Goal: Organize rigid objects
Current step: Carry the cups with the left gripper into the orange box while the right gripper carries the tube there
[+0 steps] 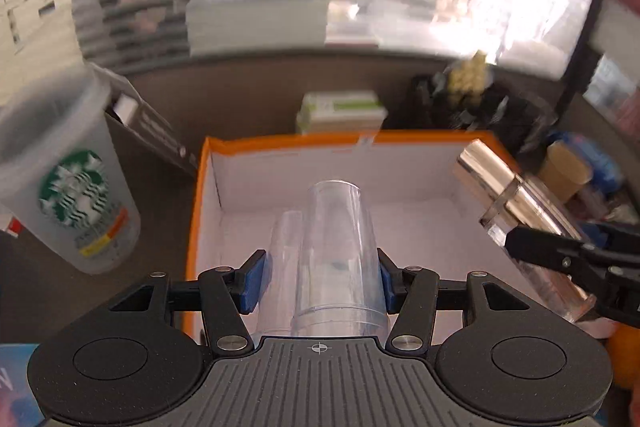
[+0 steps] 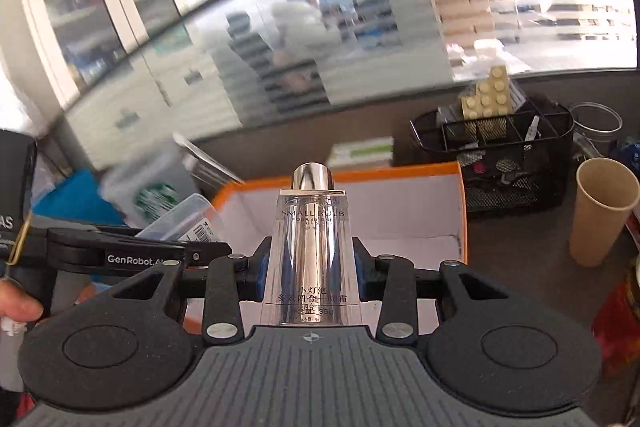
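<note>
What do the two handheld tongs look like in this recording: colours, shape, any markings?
Both the left tongs and right tongs look alike: a grey ribbed body with a small crosshair mark, two round black discs, black linkage arms with silver screws, and blue pads inside the tips. Seen from the right wrist camera, the left one's side bears white "GenRobot" lettering.

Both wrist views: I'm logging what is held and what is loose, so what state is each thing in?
Left claw: shut on the clear tube.
Clear tube: held above the box.
Right claw: shut on the cosmetic bottle.
Cosmetic bottle: gripped, silver cap on.
Orange box: open.
Paper cup: upright, apparently empty.
Starbucks cup: standing beside the box.
</note>
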Demonstrator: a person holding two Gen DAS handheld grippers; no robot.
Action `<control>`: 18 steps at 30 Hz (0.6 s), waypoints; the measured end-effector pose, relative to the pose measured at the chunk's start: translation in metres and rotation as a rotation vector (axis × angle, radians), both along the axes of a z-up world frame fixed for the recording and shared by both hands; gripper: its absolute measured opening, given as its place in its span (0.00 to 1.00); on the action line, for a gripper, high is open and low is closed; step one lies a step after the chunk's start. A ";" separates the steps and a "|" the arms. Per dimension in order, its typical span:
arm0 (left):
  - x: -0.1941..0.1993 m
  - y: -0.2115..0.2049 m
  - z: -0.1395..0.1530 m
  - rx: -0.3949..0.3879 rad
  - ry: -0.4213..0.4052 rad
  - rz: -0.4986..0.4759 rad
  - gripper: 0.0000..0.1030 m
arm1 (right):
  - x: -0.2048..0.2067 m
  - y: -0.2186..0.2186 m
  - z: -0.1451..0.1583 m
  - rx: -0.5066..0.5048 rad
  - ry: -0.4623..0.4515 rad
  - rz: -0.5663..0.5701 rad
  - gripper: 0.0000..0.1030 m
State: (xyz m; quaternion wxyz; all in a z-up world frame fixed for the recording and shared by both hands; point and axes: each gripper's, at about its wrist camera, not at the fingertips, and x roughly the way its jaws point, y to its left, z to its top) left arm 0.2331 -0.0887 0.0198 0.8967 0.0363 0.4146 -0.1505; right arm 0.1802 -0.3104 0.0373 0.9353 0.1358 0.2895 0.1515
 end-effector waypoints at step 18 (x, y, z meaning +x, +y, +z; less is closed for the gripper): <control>0.058 -0.040 -0.048 0.128 0.137 -0.026 0.51 | 0.077 0.031 -0.057 -0.266 0.213 0.018 0.34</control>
